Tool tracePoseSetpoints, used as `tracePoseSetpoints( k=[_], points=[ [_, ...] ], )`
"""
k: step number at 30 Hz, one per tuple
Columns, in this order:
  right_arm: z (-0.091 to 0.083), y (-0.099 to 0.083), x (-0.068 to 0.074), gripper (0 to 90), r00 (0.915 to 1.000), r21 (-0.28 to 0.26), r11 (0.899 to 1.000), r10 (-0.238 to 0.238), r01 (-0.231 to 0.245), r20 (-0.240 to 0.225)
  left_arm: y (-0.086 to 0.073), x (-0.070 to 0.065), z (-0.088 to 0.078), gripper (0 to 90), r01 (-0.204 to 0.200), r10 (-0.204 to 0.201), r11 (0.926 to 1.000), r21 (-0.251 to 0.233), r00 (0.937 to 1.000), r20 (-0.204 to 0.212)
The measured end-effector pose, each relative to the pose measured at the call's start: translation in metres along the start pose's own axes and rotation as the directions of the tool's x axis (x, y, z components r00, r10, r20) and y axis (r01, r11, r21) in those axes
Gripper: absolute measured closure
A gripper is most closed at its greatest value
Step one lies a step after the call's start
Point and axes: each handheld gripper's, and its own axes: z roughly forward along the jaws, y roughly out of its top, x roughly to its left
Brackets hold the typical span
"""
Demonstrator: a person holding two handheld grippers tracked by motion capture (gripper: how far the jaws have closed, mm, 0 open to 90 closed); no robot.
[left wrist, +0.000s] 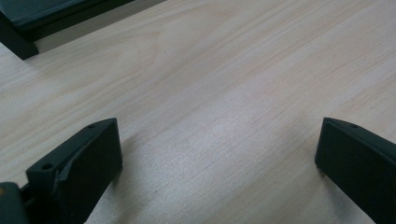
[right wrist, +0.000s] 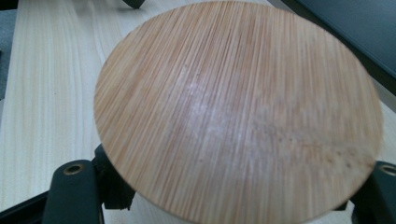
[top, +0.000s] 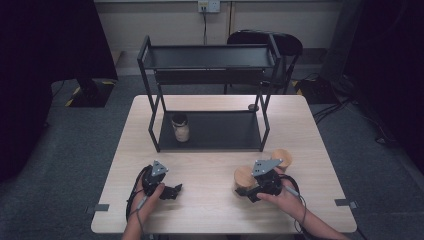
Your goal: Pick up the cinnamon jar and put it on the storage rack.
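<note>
Right gripper view shows the right gripper [right wrist: 233, 196] clamped under a bamboo-lidded jar [right wrist: 238, 112] near the table's [top: 210, 210] front right. If lifted fast, the jar may slip or knock its twin jar [top: 283, 158]. The left gripper [left wrist: 219, 158] rests wide apart, holding nothing.

The left gripper [top: 172, 191] rests near the tabletop's [top: 210, 210] front edge, fingers [left wrist: 79, 163] spread wide. The right gripper [top: 246, 192] is clamped, low near that edge.
</note>
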Motion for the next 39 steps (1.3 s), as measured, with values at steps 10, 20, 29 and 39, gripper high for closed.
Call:
tracePoseSetpoints(
  k=[10, 20, 29, 39],
  points=[
    [0.004, 0.007, -0.002, 25.1, 0.9999, 0.008, 1.000, 0.013, -0.013, -0.004, 0.000, 0.000, 0.000, 0.2, 0.000, 0.000, 1.0000, -0.001, 1.0000, 0.001],
    [0.007, 0.017, -0.006, 25.1, 0.9998, 0.028, 0.999, 0.021, -0.021, -0.002, 0.000, 0.000, 0.000, 0.2, -0.001, 0.001, 1.0000, -0.001, 1.0000, 0.002],
    [0.012, 0.023, -0.009, 25.1, 0.9997, 0.031, 0.999, 0.023, -0.023, -0.002, 0.000, 0.000, 0.000, 0.2, -0.002, 0.002, 1.0000, -0.001, 1.0000, 0.003],
    [0.015, 0.033, -0.011, 25.1, 0.9998, 0.045, 0.999, 0.020, -0.021, 0.005, 0.000, 0.000, 0.000, 0.2, -0.002, 0.002, 1.0000, -0.001, 1.0000, 0.003]
  ],
)
